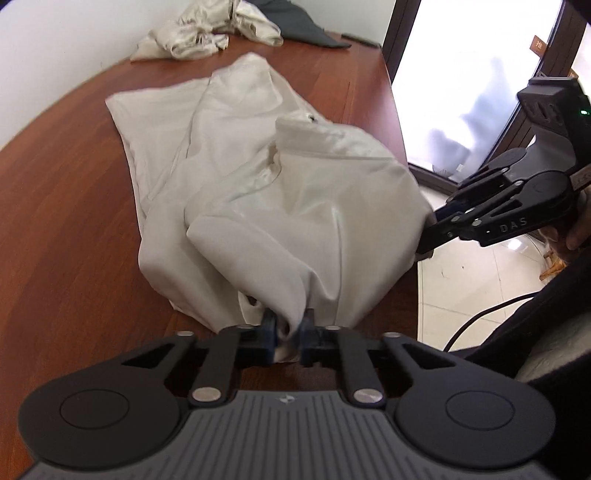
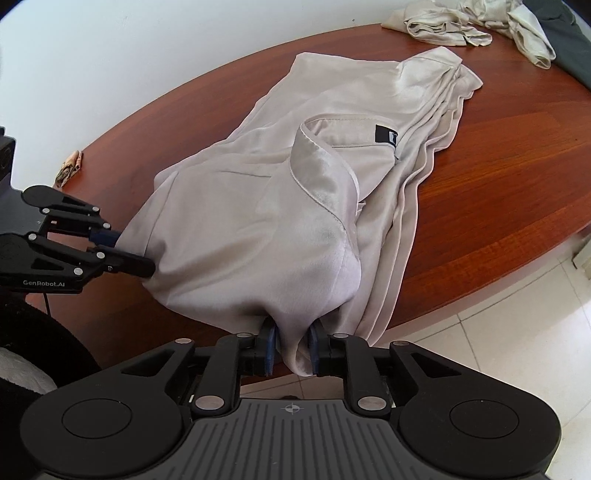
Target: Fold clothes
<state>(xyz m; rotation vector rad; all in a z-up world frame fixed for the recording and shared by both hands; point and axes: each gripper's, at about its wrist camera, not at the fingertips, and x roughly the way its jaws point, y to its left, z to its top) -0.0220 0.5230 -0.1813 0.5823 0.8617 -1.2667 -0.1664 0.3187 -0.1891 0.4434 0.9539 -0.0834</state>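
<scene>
Left gripper (image 1: 286, 334): closed on a bunched near edge of the cream satin garment (image 1: 258, 184), cloth pinched between the blue pads (image 1: 269, 328). I hold it here as one corner of the near hem, so the fold can be carried as a straight edge.

Ahead of both grippers the garment lies on the wooden counter (image 1: 74, 221), its far part flat, its near part raised and draped between the two grips. A black label (image 2: 386, 133) shows inside the neckline, ahead of the right gripper.

Right gripper (image 2: 291, 349): closed on the other near corner, fabric hanging down between its pads.

My judgement: near edge is ready to go forward over the far half. Risk: satin slipping out.

Far beyond: a crumpled pile of similar clothes (image 2: 461, 26), apart from the work.
</scene>
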